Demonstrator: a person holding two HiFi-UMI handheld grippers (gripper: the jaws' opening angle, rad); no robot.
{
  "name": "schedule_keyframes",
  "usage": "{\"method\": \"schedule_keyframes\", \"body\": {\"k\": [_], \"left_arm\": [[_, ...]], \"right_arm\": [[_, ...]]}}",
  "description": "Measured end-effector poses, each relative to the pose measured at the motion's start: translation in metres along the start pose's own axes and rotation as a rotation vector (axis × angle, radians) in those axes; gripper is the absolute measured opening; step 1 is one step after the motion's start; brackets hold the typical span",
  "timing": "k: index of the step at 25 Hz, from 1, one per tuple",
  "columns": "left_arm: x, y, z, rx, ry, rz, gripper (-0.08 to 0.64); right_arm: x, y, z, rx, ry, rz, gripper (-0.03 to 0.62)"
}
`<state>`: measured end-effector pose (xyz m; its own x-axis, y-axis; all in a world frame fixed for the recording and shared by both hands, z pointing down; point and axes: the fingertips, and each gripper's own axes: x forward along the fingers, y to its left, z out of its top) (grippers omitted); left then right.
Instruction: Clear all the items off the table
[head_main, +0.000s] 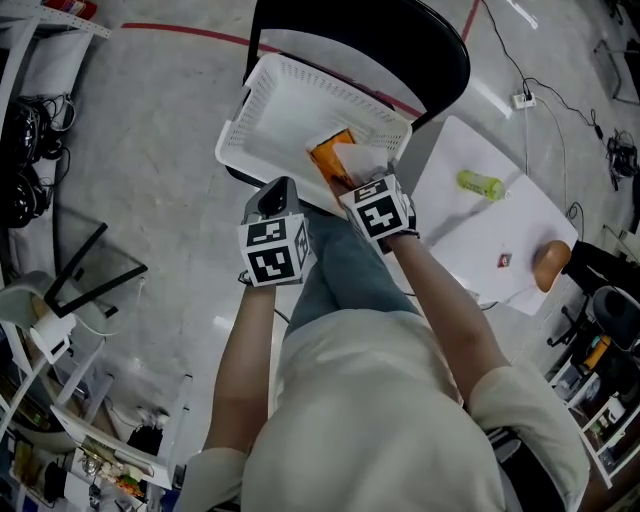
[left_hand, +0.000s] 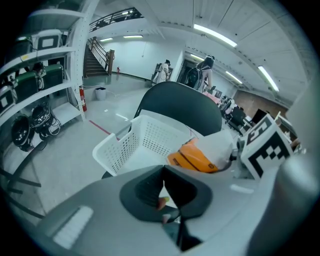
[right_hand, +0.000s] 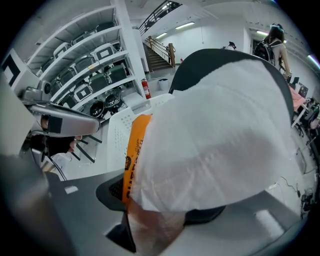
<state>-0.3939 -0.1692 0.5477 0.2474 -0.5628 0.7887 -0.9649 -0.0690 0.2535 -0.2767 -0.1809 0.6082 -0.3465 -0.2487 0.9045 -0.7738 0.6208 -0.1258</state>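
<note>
Head view: drop-off step, by my reading. The right gripper (head_main: 352, 178) is clamped on an orange packet (head_main: 330, 155) and a white tissue pack (head_main: 365, 160), held over the near rim of the white basket (head_main: 262, 95) on the chair (head_main: 420, 40). The left gripper (head_main: 278, 192) is closed on nothing, just beside it. The next move calls for parting the right jaws over the basket floor. A yellow-green bottle (head_main: 480, 184) and a brown object (head_main: 551, 264) sit on the table (head_main: 470, 230). Both forearms extend forward, grippers pitched steeply down.
</note>
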Motion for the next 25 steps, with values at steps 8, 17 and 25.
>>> {"method": "schedule_keyframes", "body": {"k": [8,17,25], "left_arm": [[0.019,0.007,-0.002,0.0,0.027,-0.004,0.009],[0.029,0.011,0.002,-0.011,0.031,0.0,0.009],[0.026,0.008,0.004,-0.014,0.026,-0.007,0.009]], "right_arm": [[0.027,-0.003,0.007,-0.045,0.037,0.013,0.281],[0.037,0.001,0.01,-0.07,0.058,0.048,0.281],[0.033,0.004,0.016,-0.038,0.011,0.059,0.405]]}}
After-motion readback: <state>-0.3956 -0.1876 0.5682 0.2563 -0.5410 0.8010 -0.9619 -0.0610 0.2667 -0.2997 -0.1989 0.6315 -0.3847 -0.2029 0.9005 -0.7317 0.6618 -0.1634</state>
